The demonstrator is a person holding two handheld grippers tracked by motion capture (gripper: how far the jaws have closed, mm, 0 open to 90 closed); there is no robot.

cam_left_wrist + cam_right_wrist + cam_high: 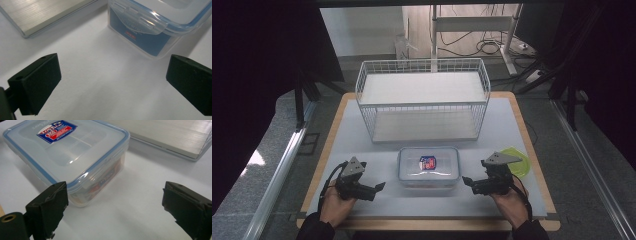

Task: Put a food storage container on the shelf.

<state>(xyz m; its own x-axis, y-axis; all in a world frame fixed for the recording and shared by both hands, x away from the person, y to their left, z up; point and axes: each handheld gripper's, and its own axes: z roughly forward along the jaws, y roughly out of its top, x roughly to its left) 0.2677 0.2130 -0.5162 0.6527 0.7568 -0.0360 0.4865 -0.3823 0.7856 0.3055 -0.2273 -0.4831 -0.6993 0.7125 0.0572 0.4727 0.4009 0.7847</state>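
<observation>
A clear plastic food container [428, 167] with a blue-rimmed snap lid and a red and blue label sits on the white table mat near the front. My left gripper [379, 187] lies to its left and points toward it, jaws apart with nothing between them. In the left gripper view the container [155, 27] stands beyond the open left gripper [112, 82], its side latch facing me. My right gripper [466, 181] rests just right of the box, also open and empty. The right gripper view has the container [67, 152] ahead and left of the right gripper [115, 207].
A white wire rack [422, 100] with two shelves stands behind the container, mid-table. A green round dish [519, 161] lies behind the right hand near the table's right edge. The rack's base board [172, 137] shows beyond the box. Bare mat [422, 200] lies between the hands.
</observation>
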